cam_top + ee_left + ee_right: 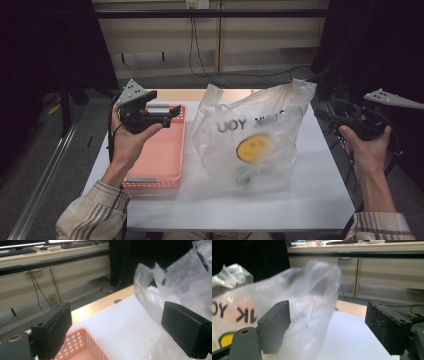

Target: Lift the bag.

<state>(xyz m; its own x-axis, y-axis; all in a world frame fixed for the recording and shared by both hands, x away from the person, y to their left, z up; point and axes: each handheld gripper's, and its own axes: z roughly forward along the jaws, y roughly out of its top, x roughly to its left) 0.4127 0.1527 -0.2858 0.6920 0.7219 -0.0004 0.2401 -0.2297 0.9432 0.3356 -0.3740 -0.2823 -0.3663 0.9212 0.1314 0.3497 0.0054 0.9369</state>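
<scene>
A translucent plastic bag (250,140) with a yellow smiley face and black letters stands upright on the white table (310,165). Something greenish lies at its bottom. My left gripper (167,107) hovers over the pink basket (155,155), pointing at the bag. In the left gripper view this gripper (115,325) is open and empty, with the bag (185,285) behind its right jaw. My right gripper (336,118) is held off the table's right edge. In the right gripper view it (329,320) stands open, the bag's handle (312,290) just ahead of the gap.
The perforated pink basket (80,345) holds nothing I can see apart from a grey label on its near rim. Beyond the table's wooden far edge (100,305) are pale cabinets (210,45) and cables (200,65) on the floor. Dark curtains flank both sides.
</scene>
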